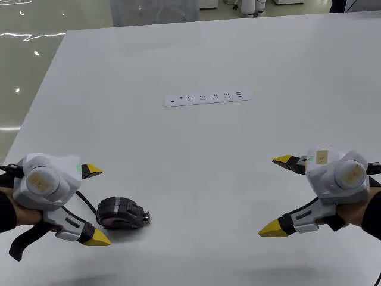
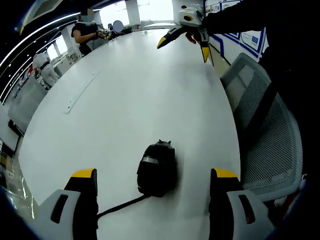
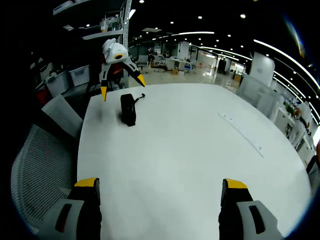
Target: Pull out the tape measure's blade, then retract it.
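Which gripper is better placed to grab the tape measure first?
Left. The tape measure lies on the white table just ahead of the left gripper, in line with the gap between its open jaws. The right gripper, also open, hovers across the table, well away from it.

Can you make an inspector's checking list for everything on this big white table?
Surface: white table, mostly bare.
Job's things: black tape measure lies just ahead of the left gripper, untouched, blade not pulled out.
Clutter: white power strip mid-table, no plugs seen.
Grippers: left open; right gripper open, far from the tape measure, holding nothing.
Cables: black cord runs from the tape measure back toward the left gripper.
Surroundings: grey mesh chair, glossy floor.
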